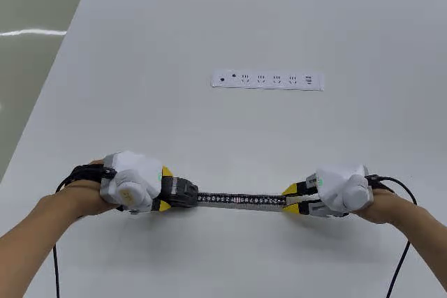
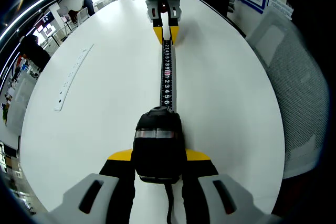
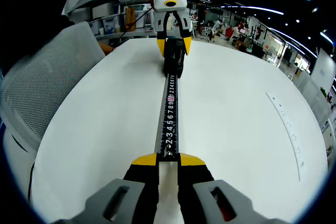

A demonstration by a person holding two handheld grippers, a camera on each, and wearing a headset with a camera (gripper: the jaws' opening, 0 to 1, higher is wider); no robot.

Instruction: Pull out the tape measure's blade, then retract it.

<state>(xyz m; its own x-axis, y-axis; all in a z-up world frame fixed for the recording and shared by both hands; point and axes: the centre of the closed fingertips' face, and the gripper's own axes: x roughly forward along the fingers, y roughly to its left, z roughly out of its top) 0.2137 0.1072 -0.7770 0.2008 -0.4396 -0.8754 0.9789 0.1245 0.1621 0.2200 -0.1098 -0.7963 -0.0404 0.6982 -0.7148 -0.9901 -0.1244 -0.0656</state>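
Note:
A black tape measure case [image 2: 158,142] sits between the yellow-tipped jaws of my left gripper [image 2: 157,156], which is shut on it; in the head view the case [image 1: 183,192] lies low over the white table. Its numbered blade [image 1: 241,199] runs rightward to my right gripper [image 1: 288,199], which is shut on the blade's end. In the right gripper view the blade [image 3: 170,121] stretches away from my right gripper [image 3: 168,159] to the case [image 3: 174,59]. In the left gripper view the blade [image 2: 166,74] reaches the right gripper [image 2: 166,30].
A white power strip [image 1: 268,79] lies flat on the white table [image 1: 209,19] beyond the grippers, seen also as the power strip [image 2: 73,77] and the power strip [image 3: 287,129]. A mesh chair [image 3: 47,82] stands at the table's near edge. Cables trail from both grippers.

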